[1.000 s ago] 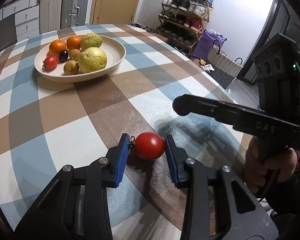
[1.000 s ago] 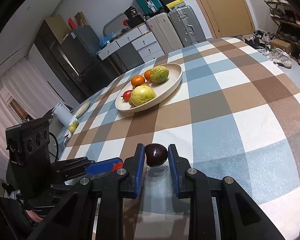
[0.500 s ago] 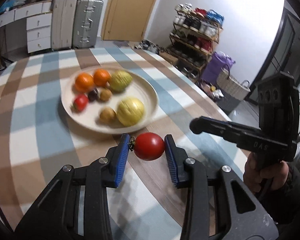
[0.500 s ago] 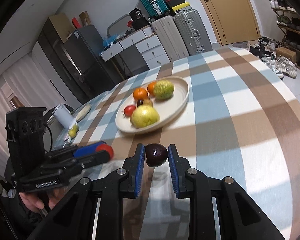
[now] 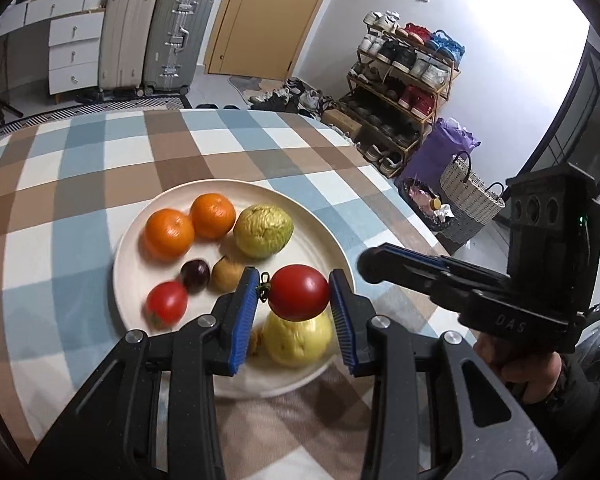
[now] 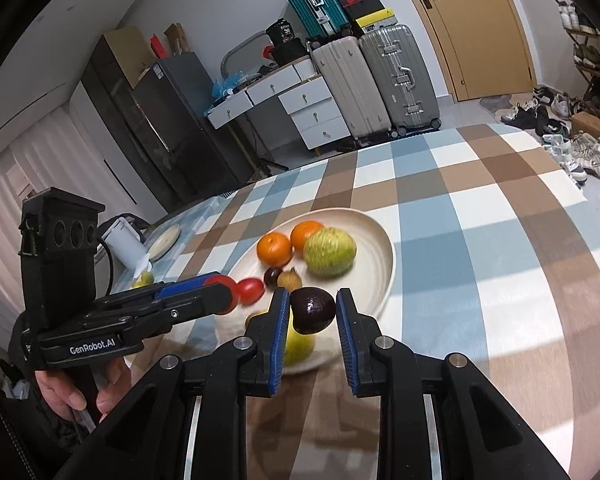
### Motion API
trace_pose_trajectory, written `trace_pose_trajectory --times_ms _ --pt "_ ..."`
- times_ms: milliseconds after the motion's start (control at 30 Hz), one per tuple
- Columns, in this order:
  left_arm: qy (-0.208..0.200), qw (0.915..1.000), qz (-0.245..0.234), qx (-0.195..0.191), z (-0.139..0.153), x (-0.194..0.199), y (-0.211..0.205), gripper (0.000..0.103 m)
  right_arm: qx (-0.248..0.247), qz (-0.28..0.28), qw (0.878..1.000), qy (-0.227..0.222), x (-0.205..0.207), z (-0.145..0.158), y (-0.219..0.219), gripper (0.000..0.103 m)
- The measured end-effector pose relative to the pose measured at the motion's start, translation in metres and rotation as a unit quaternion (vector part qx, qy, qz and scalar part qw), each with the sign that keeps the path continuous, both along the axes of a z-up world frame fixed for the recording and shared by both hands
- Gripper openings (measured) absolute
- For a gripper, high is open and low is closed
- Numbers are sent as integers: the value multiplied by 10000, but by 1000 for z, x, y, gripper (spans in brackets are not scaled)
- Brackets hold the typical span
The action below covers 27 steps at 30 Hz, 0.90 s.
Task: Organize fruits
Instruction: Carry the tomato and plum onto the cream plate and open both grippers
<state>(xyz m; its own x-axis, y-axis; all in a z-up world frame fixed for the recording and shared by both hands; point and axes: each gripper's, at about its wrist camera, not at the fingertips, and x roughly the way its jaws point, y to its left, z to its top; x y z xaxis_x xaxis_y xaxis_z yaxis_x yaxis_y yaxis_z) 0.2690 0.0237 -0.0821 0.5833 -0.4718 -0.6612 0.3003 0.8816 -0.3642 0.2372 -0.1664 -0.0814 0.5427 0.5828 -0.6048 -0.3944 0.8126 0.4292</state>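
left hand-held gripper [image 5: 296, 300] clamps red tomato [image 5: 299, 297] over plate [image 5: 332, 236] | right hand-held gripper [image 6: 313, 312] clamps dark plum [image 6: 313, 309] at plate rim | risk: dropped fruit knocks crowded pile, rolls onto worktop [image 5: 100, 152]

**Black Handheld Grippers with Blue Pads**

The left gripper [image 5: 296, 298] is a black plastic frame with triangular cut-outs, silver screw heads at its pivots and ribbed blue pads [image 5: 244, 320] lining its two fingers. The right gripper [image 6: 313, 311] is built the same way. Seen from the side, each carries a boxy black housing with three round holes; one shows a small green light and "DAS" lettering, the other white "GenRobot.AI" print and a black cable. A hand [image 6: 76, 394] wraps a pistol-style grip below a dark sleeve.
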Motion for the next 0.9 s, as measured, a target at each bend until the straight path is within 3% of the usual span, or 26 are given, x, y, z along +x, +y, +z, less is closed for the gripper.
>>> trace_pose_trajectory --times_ms 333,900 --pt "211 9995 -250 -38 -20 40 -17 33 52 64 9998 198 40 -17 9 24" --pt "250 9992 -300 127 -34 48 -23 33 49 -6 9994 345 55 -31 17 25"
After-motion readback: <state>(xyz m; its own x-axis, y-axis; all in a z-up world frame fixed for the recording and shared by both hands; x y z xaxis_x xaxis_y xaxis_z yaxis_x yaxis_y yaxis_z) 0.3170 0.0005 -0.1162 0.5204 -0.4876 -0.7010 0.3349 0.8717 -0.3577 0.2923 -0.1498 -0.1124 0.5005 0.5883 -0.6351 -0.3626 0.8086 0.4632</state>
